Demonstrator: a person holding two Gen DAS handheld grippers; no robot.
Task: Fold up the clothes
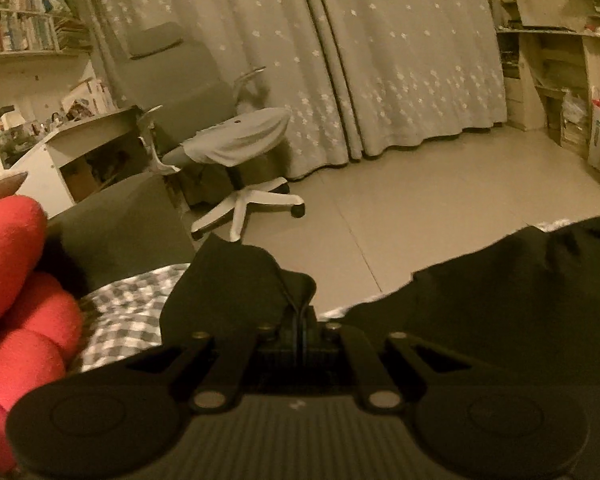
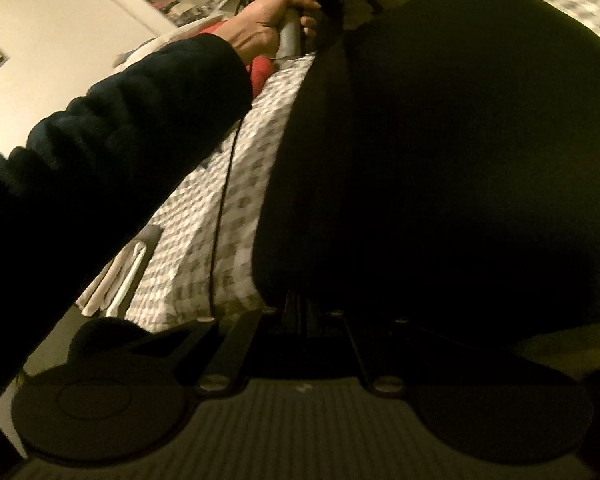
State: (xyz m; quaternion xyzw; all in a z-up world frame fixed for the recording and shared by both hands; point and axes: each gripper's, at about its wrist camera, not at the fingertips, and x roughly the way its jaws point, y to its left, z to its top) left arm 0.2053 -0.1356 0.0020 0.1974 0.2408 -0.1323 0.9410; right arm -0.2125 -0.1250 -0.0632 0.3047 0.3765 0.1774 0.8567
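Checked bedsheet under a black garment.
We pinch its edges with the left gripper and right gripper.

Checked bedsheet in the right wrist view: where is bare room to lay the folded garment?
A bare strip of checked bedsheet runs between the person's dark sleeve and the black garment, crossed by a thin cable. The garment crowds the right; the left hand and a red cushion crowd the far end.
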